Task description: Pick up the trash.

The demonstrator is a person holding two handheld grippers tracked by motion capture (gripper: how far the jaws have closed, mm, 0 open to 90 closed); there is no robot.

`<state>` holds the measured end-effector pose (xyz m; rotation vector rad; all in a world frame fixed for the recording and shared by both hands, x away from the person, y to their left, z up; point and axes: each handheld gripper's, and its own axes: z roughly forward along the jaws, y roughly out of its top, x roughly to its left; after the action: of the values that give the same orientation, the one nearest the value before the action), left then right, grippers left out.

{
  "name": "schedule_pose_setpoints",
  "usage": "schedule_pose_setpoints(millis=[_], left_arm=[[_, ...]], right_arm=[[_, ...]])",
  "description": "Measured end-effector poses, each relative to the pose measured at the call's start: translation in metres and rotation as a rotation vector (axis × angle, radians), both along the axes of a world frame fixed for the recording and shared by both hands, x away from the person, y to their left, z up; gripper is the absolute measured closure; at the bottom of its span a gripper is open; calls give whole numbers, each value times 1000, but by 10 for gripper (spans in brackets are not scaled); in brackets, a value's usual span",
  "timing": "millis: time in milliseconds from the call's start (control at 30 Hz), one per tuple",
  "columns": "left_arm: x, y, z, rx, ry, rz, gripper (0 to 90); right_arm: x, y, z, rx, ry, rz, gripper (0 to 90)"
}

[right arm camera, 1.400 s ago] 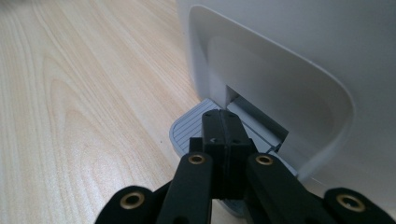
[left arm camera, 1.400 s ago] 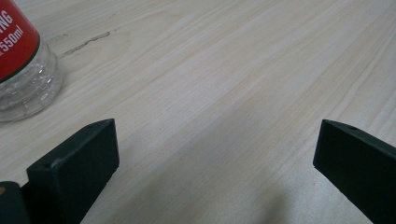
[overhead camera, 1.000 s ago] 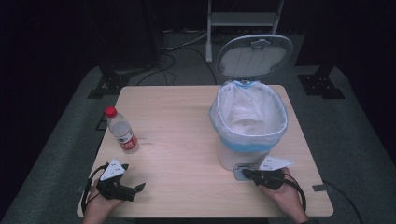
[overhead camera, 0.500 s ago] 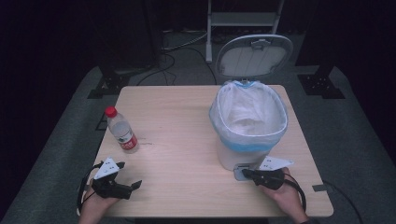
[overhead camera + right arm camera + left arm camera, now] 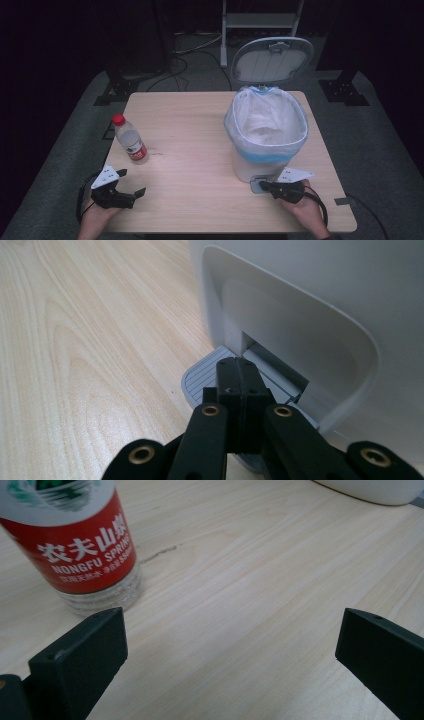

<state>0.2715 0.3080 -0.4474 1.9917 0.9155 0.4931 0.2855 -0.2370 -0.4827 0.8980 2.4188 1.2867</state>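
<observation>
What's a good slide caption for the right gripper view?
Shut right tool rests on the grey pedal of the white bin, lid open.

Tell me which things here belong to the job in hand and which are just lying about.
In the job: water bottle, near the open left gripper; pedal bin with its lid up; its pedal, under the shut right gripper.

Lying about: cables and a metal stand on the floor behind the table.

One clear plastic water bottle (image 5: 129, 139) with a red cap and red label. One white pedal bin (image 5: 266, 135) lined with a white bag, lid up. One grey foot pedal (image 5: 212, 377) at its base. One light wooden table (image 5: 190, 125). Two black hand-held grippers: left one (image 5: 131, 183), right one (image 5: 263, 185).
</observation>
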Motion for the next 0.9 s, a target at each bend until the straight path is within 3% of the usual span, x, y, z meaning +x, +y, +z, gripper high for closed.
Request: schedule_pose_setpoints(millis=[367,900], left_arm=[[4,11,14,-34,-26,12,0],[14,21,31,-34,-52,3,0]], right_arm=[[0,0,0,0,0,-1,896],[0,0,0,-1,-1,-1,896]])
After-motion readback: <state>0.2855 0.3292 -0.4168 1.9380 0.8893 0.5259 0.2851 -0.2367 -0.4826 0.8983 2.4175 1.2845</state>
